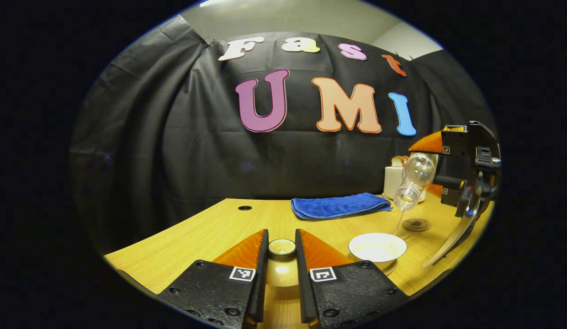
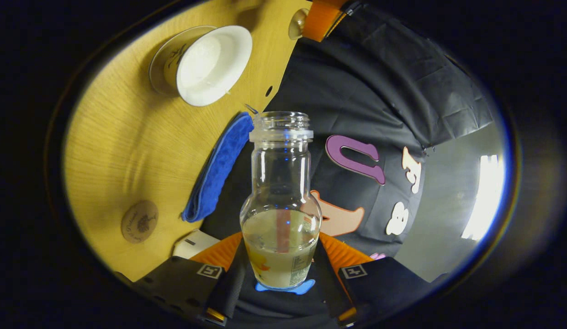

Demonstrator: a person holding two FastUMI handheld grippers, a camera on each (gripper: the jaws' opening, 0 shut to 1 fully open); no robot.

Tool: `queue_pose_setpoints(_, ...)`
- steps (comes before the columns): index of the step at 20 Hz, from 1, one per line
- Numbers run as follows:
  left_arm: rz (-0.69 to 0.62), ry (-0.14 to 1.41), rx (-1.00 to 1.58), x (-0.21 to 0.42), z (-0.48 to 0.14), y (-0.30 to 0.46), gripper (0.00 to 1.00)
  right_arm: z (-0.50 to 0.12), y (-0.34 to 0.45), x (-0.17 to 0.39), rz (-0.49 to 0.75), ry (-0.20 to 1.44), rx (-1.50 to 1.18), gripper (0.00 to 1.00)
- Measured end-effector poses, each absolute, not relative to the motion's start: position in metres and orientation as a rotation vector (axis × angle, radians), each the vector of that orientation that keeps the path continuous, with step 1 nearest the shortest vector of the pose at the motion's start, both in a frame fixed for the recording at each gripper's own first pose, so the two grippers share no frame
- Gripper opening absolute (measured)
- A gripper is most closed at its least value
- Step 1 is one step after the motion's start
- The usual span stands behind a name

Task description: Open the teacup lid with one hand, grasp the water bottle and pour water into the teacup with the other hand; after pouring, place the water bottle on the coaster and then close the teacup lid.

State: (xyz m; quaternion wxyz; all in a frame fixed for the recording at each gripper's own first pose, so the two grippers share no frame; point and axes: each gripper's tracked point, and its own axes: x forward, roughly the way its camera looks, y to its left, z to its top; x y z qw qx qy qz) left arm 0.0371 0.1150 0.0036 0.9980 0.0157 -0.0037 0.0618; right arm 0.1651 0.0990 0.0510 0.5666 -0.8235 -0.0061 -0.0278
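- In the left gripper view the left tool (image 1: 282, 256) is sitting nearest, at 6 o'clock, its fingers narrowed onto the knob of the teacup lid (image 1: 282, 262); both fingers are pressing the knob, and the lid is being kept off to the side so the cup mouth is free for pouring.
- Just past it, at about 4 o'clock, the teacup (image 1: 377, 247) is standing open on the table (image 1: 210, 233), its white inside facing up to take the water.
- Above the cup, toward 3 o'clock, the right tool (image 1: 441, 176) is holding the water bottle (image 1: 413, 180) tipped mouth-down, and a thin stream is falling from its neck toward the far edge of the cup, so the pour looks under way.
- In the right gripper view the right tool (image 2: 283, 269) is clamping the bottle's lower body at 6 o'clock; water is pooling in the near half of the bottle while the neck is clear.
- The coaster (image 1: 416, 224) is lying on the table just beyond the cup, under the bottle, bare and ready for the bottle once pouring is finished.
- Farther back a blue cloth (image 1: 340, 205) is lying folded near the table's far edge, and a white box (image 1: 394, 180) is standing behind the bottle.
- Judging by this, setting the bottle down and closing the lid are not yet done.
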Motion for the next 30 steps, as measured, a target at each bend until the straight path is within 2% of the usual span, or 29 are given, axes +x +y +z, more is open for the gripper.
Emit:
queue_pose_setpoints(5, 0.123, -0.008, 0.031, 0.038, 0.003, 0.115, 0.29, 0.004, 0.096, 0.157, 0.060, 0.153, -1.581, 0.81)
queue_pose_setpoints(6, 0.123, -0.008, 0.031, 0.037, 0.003, 0.115, 0.29, -0.005, 0.096, 0.155, 0.082, 0.194, -1.498, 0.79)
queue_pose_setpoints(8, 0.123, -0.008, 0.031, 0.038, 0.003, 0.115, 0.29, -0.016, 0.092, 0.151, 0.105, 0.244, -1.329, 0.82)
queue_pose_setpoints(10, 0.123, -0.008, 0.031, 0.037, 0.003, 0.115, 0.29, -0.015, 0.084, 0.153, 0.095, 0.268, -1.177, 0.77)
queue_pose_setpoints(12, 0.123, -0.008, 0.031, 0.037, 0.003, 0.115, 0.28, -0.009, 0.067, 0.153, 0.061, 0.276, -1.019, 0.77)
queue_pose_setpoints(13, 0.123, -0.008, 0.031, 0.038, 0.003, 0.115, 0.29, -0.007, 0.055, 0.156, 0.045, 0.278, -0.943, 0.81)
queue_pose_setpoints(15, 0.123, -0.007, 0.031, 0.038, 0.003, 0.115, 0.29, 0.002, 0.036, 0.159, 0.010, 0.273, -0.806, 0.77)
queue_pose_setpoints(18, 0.123, -0.008, 0.032, 0.038, 0.003, 0.115, 0.27, 0.013, 0.008, 0.163, -0.045, 0.269, -0.592, 0.79)
queue_pose_setpoints(22, 0.124, -0.008, 0.032, 0.038, 0.004, 0.115, 0.29, 0.004, -0.018, 0.175, -0.060, 0.282, -0.313, 0.81)
queue_pose_setpoints(27, 0.123, -0.007, 0.032, 0.038, 0.003, 0.115, 0.29, -0.015, -0.037, 0.182, -0.042, 0.305, -0.154, 0.79)
queue_pose_setpoints(30, 0.123, -0.008, 0.032, 0.037, 0.004, 0.115, 0.28, -0.023, -0.038, 0.186, -0.016, 0.309, -0.086, 0.81)
